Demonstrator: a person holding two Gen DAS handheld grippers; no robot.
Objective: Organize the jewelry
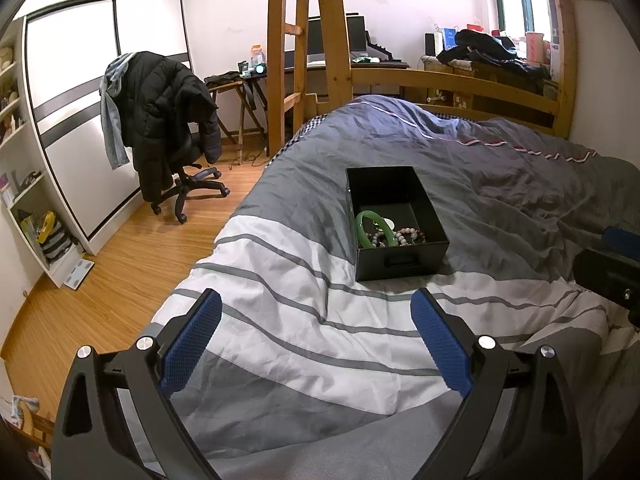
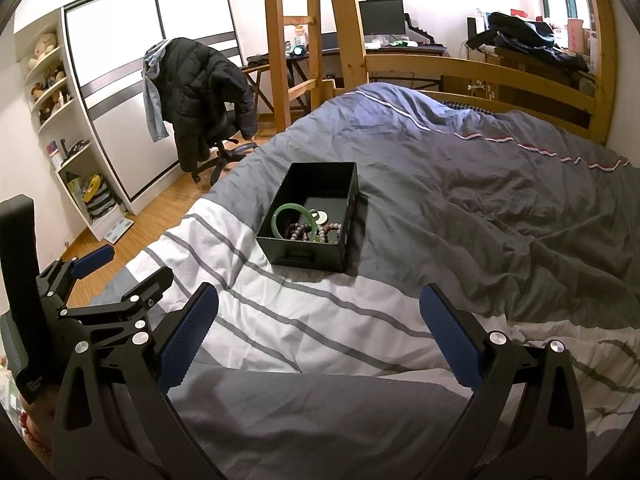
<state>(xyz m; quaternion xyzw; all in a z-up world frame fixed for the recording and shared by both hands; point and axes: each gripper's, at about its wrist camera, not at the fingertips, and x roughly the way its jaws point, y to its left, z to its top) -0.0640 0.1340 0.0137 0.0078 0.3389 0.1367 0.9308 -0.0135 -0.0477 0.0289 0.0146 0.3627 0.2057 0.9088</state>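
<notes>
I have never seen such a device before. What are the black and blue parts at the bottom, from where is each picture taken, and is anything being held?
They are two hand-held grippers, each carrying a camera that looks forward between its blue fingers. One picture comes from the left gripper, the other from the right gripper. Both are open and hold nothing. Ahead, on a grey and white striped duvet, stands a black box containing a green bangle and beaded bracelets.
</notes>
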